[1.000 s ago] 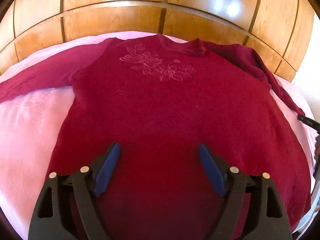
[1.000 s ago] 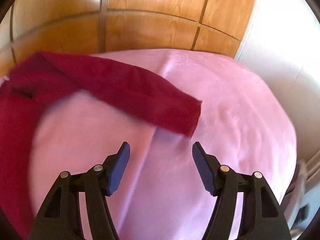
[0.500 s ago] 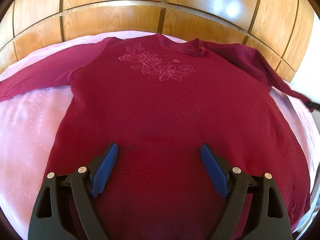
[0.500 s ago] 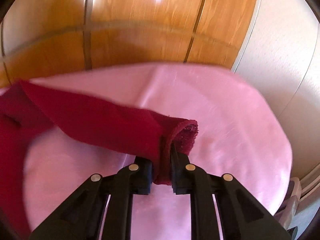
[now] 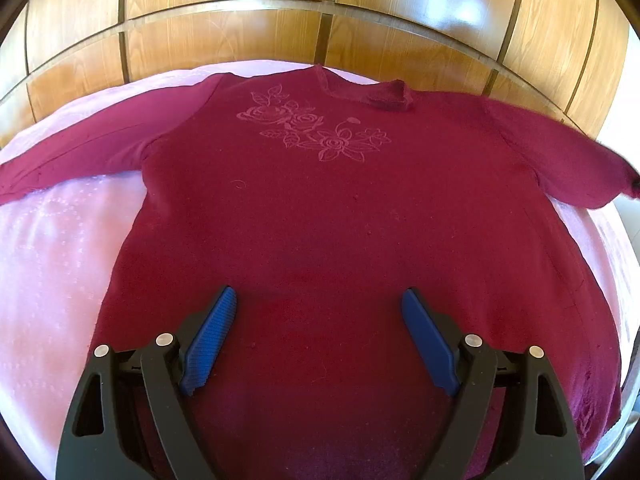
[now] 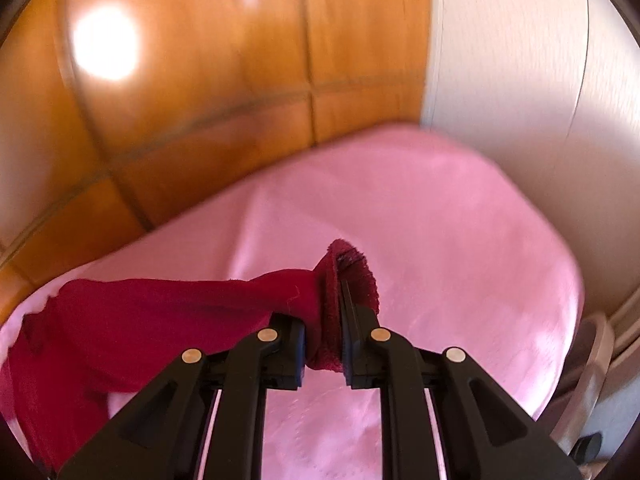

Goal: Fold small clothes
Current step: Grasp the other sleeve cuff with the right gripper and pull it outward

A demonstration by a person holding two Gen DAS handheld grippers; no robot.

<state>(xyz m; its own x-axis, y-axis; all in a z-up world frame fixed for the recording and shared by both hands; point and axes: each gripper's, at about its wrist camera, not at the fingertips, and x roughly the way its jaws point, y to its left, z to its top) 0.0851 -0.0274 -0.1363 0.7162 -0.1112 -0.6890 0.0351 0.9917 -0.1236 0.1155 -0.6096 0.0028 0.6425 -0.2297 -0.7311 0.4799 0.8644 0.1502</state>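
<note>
Lifting a sleeve cuff clear of the bed, ready to fold it inward.

The right claw (image 6: 323,340) was clamped on the cuff (image 6: 352,272) of the dark red sweater (image 5: 340,240), whose sleeve trailed away to the claw's left, back toward the body spread on the pink bedspread (image 6: 440,240). The left claw (image 5: 318,344) hung with jaws apart, gripping nothing, over the hem; the neckline lay straight ahead of it, and the raised sleeve far to its right.

Black tongs (image 5: 318,300), blue ribbed pads (image 5: 212,340), silver screws.
</note>
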